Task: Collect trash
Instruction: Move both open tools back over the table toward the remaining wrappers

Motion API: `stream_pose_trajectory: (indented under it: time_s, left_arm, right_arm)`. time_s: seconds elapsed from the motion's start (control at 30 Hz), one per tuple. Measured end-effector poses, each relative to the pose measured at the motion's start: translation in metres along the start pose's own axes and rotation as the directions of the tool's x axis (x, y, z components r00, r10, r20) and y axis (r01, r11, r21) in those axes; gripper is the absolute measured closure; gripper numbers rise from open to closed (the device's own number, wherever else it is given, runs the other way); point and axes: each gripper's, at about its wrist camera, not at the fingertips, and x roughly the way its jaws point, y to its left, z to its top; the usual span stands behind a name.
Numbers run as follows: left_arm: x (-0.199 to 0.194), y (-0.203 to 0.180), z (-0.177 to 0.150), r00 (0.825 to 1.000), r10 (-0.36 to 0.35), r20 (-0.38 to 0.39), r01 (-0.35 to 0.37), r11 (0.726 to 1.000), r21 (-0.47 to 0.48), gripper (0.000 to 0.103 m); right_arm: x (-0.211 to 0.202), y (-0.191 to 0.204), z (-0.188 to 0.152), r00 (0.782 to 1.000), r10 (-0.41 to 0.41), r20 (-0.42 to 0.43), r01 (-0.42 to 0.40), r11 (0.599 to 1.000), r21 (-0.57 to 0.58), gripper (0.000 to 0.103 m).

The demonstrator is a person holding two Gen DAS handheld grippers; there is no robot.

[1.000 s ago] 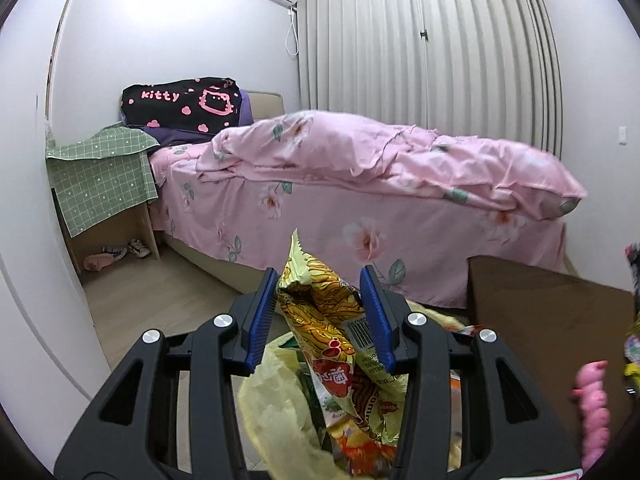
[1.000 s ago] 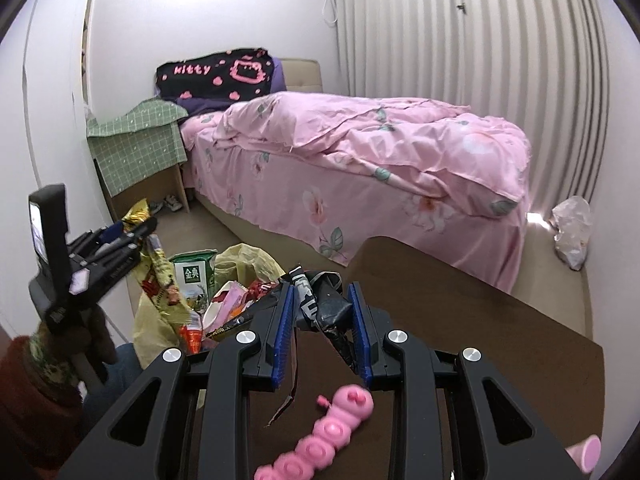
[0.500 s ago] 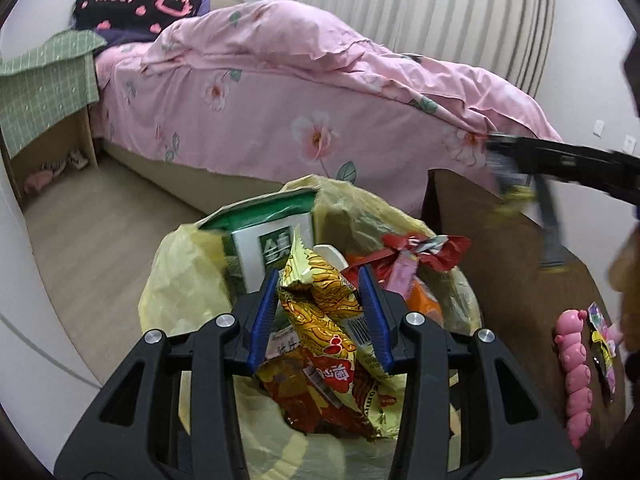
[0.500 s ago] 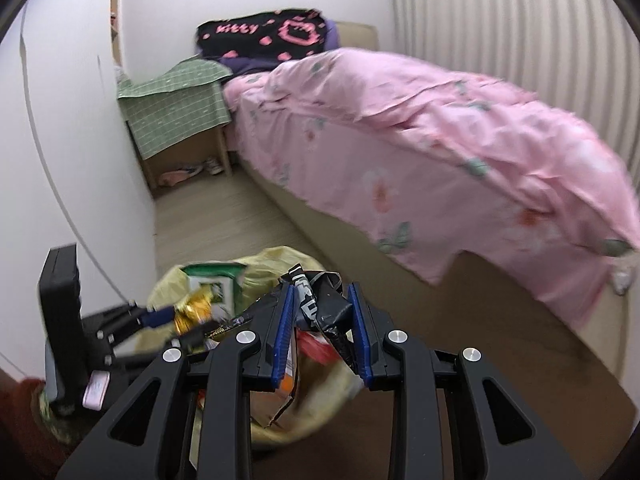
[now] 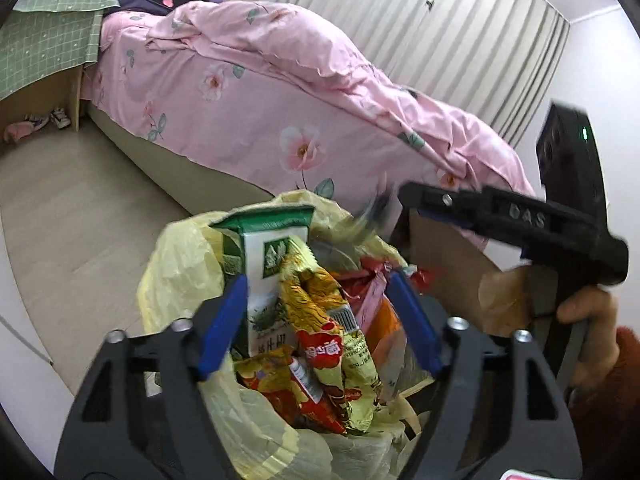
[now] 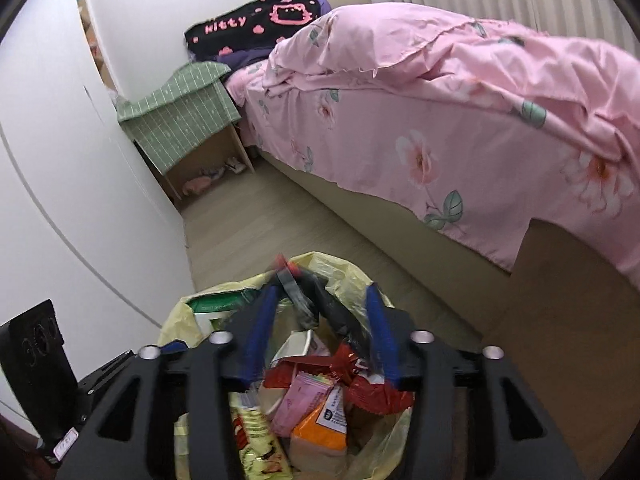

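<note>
**Both claws spread over a full trash bag beside the bed**

Left wrist view: The left claw (image 5: 318, 324) hangs over the mouth of a yellow trash bag (image 5: 180, 264), its blue pads spread wide, having just been opening. A yellow snack wrapper (image 5: 320, 320) lies between the pads, touching neither, resting on the heap in the bag. Just beyond the left pad stands a green-and-white drink carton (image 5: 268, 256), upright in the bag. To the right and slightly ahead, the right claw (image 5: 416, 204) reaches in from the side, a hand (image 5: 584, 312) on its handle; a dark blurred wrapper (image 5: 372, 212) sits at its tip. Farther ahead is a bed with a pink floral duvet (image 5: 280, 92).

Right wrist view: The right claw (image 6: 320, 300) is over the same bag (image 6: 344, 272), pads parted, also having just been opening. A black wrapper (image 6: 304, 292), blurred, lies between the fingertips, and the pads do not press on it. Below the claw the bag holds a red wrapper (image 6: 360, 384), a pink packet (image 6: 308, 400) and an orange packet (image 6: 320, 424). The left claw's body (image 6: 40, 360) shows at lower left.
</note>
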Motion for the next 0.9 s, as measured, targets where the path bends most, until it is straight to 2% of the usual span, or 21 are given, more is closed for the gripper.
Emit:
stream_pose_trajectory:
  time_s: [0.2, 0.4, 0.5, 0.6, 0.67, 0.73, 0.8, 0.9]
  left_arm:
    - [-0.017, -0.006, 0.009, 0.999, 0.042, 0.028, -0.042, 0.999, -0.018, 0.025]
    - [-0.034, -0.043, 0.01, 0.998, 0.027, 0.05, -0.03, 0.998, 0.064, 0.024]
    - [-0.033, -0.069, 0.006, 1.0, 0.014, 0.02, -0.016, 0.991, 0.131, 0.024]
    - [-0.035, -0.095, -0.001, 1.0, -0.03, -0.002, 0.03, 0.985, 0.169, 0.024]
    - [-0.034, -0.116, -0.007, 0.997, -0.073, -0.025, 0.077, 0.978, 0.196, 0.024]
    - [-0.033, -0.138, -0.017, 0.99, -0.123, -0.063, 0.134, 0.964, 0.229, 0.024]
    - [-0.03, -0.161, -0.027, 0.975, -0.185, -0.12, 0.21, 0.945, 0.249, 0.024]
    - [-0.025, -0.195, -0.043, 0.941, -0.27, -0.205, 0.318, 0.913, 0.257, 0.024]
  right_arm:
    - [-0.038, -0.01, -0.018, 0.998, -0.032, 0.046, 0.031, 0.999, 0.028, 0.056]
    - [-0.111, -0.029, -0.056, 0.982, -0.158, 0.105, 0.158, 0.987, 0.009, 0.056]
    - [-0.156, -0.045, -0.084, 0.967, -0.21, 0.147, 0.21, 0.978, 0.015, 0.056]
    - [-0.199, -0.062, -0.115, 0.94, -0.299, 0.161, 0.3, 0.954, 0.02, 0.056]
    - [-0.229, -0.074, -0.139, 0.91, -0.378, 0.169, 0.377, 0.925, 0.039, 0.056]
    - [-0.255, -0.087, -0.162, 0.88, -0.441, 0.173, 0.436, 0.897, 0.071, 0.049]
    - [-0.275, -0.096, -0.186, 0.864, -0.476, 0.167, 0.465, 0.88, 0.099, 0.047]
    - [-0.291, -0.106, -0.221, 0.86, -0.497, 0.119, 0.486, 0.867, 0.113, 0.047]
